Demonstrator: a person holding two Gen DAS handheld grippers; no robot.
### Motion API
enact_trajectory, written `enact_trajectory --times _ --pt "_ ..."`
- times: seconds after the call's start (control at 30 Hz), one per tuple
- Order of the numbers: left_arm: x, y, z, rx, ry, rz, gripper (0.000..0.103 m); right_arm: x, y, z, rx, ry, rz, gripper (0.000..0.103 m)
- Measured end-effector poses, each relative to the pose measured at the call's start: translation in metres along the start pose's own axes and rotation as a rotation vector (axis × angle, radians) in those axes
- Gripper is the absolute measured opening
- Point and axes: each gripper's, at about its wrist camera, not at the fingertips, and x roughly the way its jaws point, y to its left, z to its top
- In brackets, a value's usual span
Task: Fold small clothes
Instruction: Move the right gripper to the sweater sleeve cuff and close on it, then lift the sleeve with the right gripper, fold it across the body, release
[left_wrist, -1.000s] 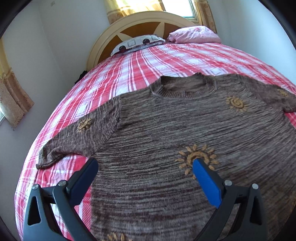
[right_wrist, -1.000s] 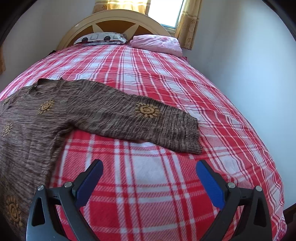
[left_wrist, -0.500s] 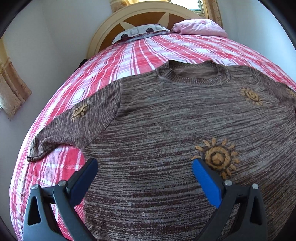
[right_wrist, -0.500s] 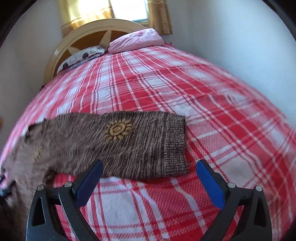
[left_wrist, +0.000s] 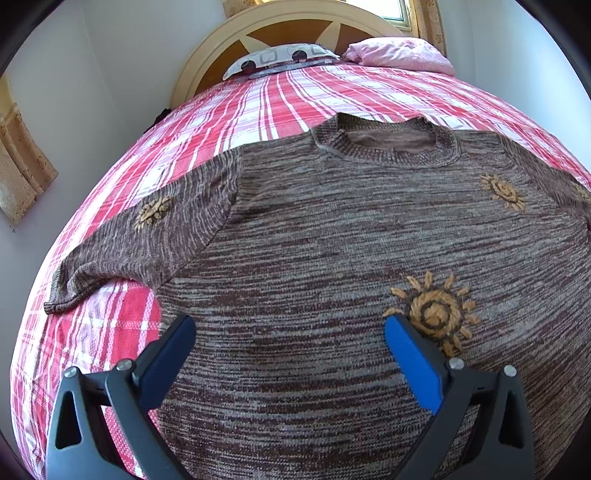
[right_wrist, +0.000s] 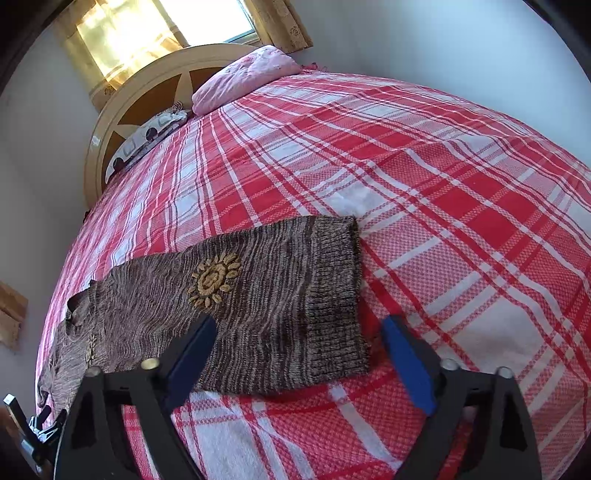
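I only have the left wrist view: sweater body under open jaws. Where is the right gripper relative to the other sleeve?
Observer: The right gripper is over the sleeve's ribbed cuff, with the cuff's near edge between its jaws.
Operator: Has it grabbed the cuff?
Observer: No. Its jaws have just been closing but stand apart, and the pads do not press on the knit.
Operator: Is that sleeve lying flat?
Observer: Yes, the sleeve lies spread flat on the red plaid bedspread, sun motif facing up.
Operator: Anything past the cuff?
Observer: Only bare bedspread out to the bed's edge.
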Motion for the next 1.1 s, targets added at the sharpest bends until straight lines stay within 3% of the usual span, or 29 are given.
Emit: enact_trajectory --times 0.13,0.2,0.37,0.57,1.1 --pt "0.002 0.002 -0.001 -0.016 0.012 -0.017 0.103 0.007 0.006 0.001 -0.027 0.007 -0.022 0.062" --pt "0.003 0.003 -0.001 -0.024 0.015 -0.024 0.103 0.007 0.002 0.002 -0.018 0.001 -0.038 0.036" --pt "0.004 0.004 -0.002 -0.035 0.021 -0.035 0.103 0.007 -0.001 0.006 -0.019 0.01 -0.028 0.03" --pt "0.007 0.009 -0.003 -0.068 0.036 -0.072 0.103 0.002 0.024 0.009 -0.071 -0.011 -0.02 0.022" --pt "0.008 0.012 -0.004 -0.087 0.042 -0.099 0.103 0.001 0.169 -0.003 -0.424 -0.068 0.021 0.02"
